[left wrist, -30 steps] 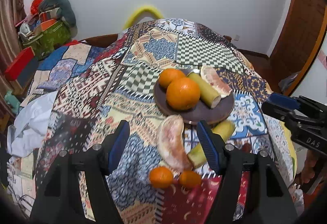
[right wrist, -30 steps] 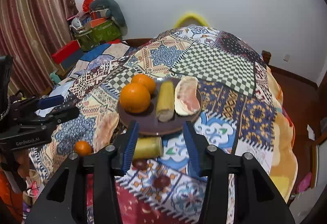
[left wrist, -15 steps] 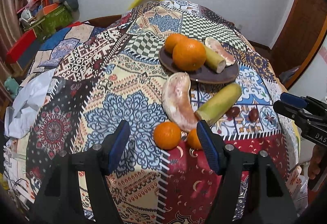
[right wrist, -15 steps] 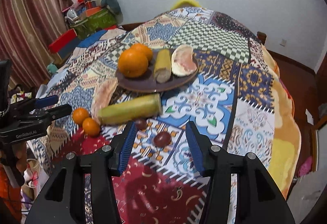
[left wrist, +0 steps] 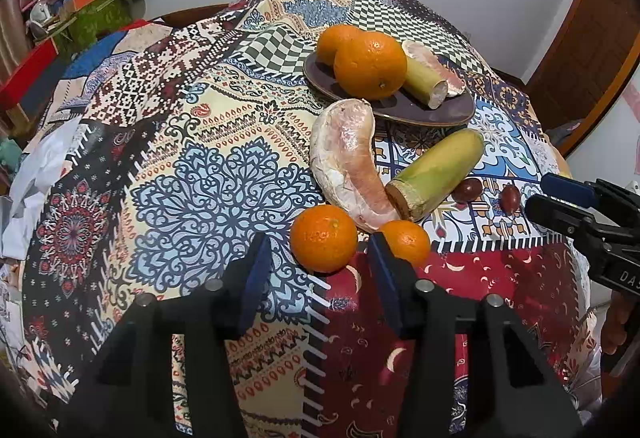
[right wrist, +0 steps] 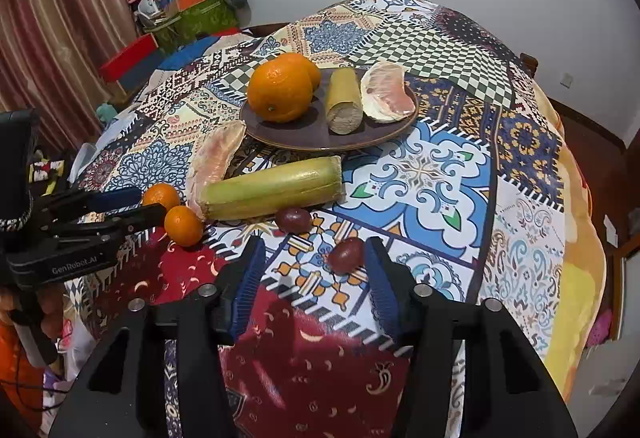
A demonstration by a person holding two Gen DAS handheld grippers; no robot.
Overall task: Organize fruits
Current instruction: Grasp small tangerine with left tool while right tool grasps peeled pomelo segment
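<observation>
A brown plate holds two oranges, a short cane piece and a pomelo wedge. On the cloth lie a second pomelo wedge, a long green cane piece, two small tangerines and two dark red fruits. My left gripper is open, the nearer tangerine just ahead of its fingertips. My right gripper is open, one dark red fruit by its right finger.
The patchwork cloth covers a rounded table that drops off at the near and right edges. Boxes and clutter stand at the back left by a curtain. A wooden door is at the right.
Both grippers have drawn back and down toward the near table edge. The small tangerines and dark red fruits have come into line with the open jaws. Nothing was taken hold of.
</observation>
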